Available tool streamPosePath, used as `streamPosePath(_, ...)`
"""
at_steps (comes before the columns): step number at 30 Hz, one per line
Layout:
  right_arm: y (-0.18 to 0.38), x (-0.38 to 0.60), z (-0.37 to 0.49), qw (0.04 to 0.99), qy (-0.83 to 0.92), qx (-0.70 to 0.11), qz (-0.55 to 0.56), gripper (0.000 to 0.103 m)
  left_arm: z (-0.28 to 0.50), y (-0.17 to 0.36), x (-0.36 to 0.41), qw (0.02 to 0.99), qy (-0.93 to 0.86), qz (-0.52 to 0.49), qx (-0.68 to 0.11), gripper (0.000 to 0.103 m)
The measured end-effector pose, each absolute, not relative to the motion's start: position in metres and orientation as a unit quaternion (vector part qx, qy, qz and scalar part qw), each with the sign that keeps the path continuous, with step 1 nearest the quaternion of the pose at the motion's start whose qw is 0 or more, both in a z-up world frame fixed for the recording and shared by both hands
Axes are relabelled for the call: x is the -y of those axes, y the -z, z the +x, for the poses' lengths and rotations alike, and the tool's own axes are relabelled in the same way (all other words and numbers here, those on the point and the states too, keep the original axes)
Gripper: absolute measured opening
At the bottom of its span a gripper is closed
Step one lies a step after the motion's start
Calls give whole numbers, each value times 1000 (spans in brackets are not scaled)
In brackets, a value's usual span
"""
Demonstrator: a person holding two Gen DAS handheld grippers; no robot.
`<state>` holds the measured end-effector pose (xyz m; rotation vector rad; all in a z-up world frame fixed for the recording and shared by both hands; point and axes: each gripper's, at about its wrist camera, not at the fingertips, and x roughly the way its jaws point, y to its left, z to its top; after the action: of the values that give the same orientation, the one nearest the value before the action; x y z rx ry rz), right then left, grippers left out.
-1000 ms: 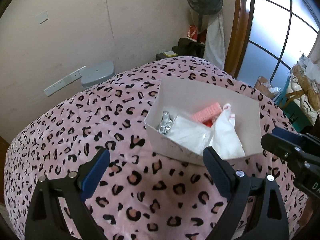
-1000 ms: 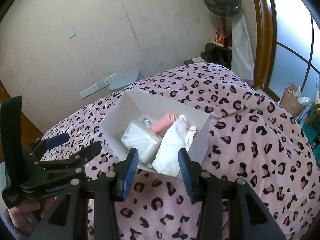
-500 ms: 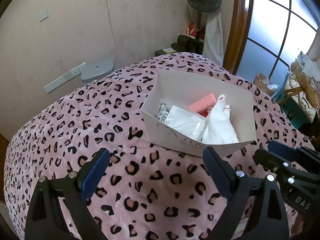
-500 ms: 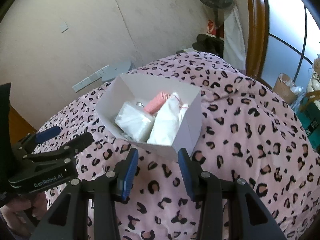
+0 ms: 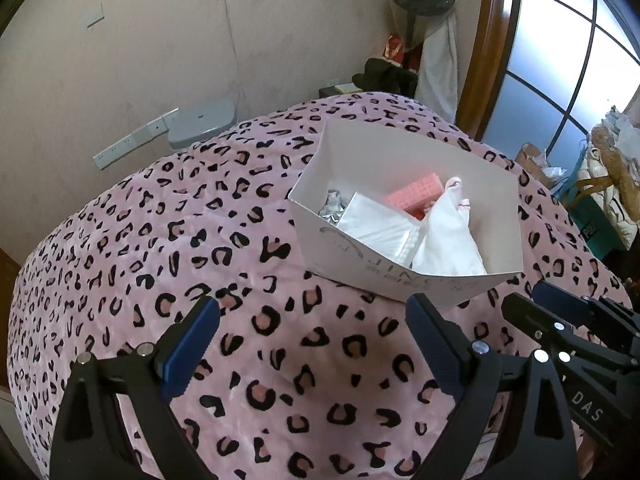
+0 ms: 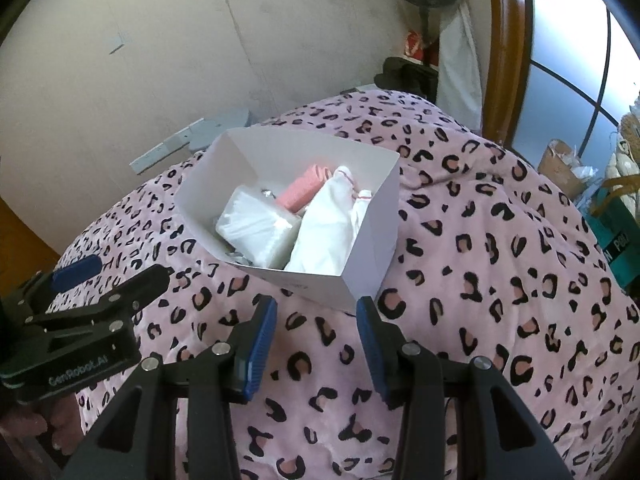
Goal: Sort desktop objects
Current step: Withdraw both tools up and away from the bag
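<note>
White box (image 5: 404,280) looks full; I hold the left gripper (image 5: 312,344) and right gripper (image 6: 316,340) open, empty, clear of its rim.

- On my left gripper (image 6: 86,288), seen from the right wrist camera at the near left, I read "GenRobot.AI" in pale letters along its black body.
- On my right gripper (image 5: 560,312), seen from the left wrist camera at the near right, I read "DAS" on its black body; anything further is cut off.
- On the near wall of the white box (image 5: 340,248) I make out faint grey letters starting "JIN"; the rest is too pale to read.
- On the teal bag (image 6: 616,240) at the far right I read white letters, roughly "P0U", partly cut off.
</note>
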<state>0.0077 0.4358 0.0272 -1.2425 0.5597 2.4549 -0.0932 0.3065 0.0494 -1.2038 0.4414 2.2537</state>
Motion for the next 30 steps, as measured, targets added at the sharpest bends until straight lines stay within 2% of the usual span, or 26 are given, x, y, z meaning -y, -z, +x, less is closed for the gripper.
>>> streamPosePath(30, -13, -456, -12, 190, -849, -199, -451, 42, -110, -31, -340, 275, -821, -464, -186, 95)
